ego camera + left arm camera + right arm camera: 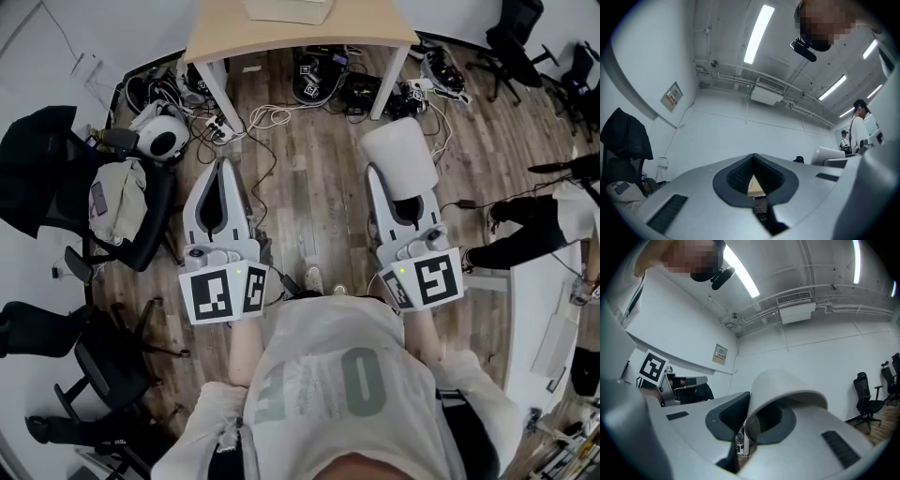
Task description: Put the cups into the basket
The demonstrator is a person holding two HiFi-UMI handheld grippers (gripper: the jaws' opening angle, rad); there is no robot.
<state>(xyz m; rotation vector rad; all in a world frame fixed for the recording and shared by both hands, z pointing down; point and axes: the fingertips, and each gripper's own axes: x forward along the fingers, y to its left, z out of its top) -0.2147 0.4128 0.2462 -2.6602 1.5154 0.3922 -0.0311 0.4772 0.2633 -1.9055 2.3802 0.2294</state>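
Observation:
A white cup (401,157) hangs tilted over the wooden floor, and my right gripper (382,174) is shut on its wall. In the right gripper view the cup (783,385) arches over the right jaw, with its rim wall pinched between the dark pads (729,416). My left gripper (222,165) is held level beside it, to the left, shut with nothing in it. In the left gripper view its jaws (753,159) meet at the tips and only a small gap shows behind them. No basket is in view.
A wooden table (300,36) stands ahead, with cables and power strips (272,117) on the floor under it. Black chairs with clothes (66,173) stand to the left. To the right are a person's legs (525,234) and a white desk (548,309).

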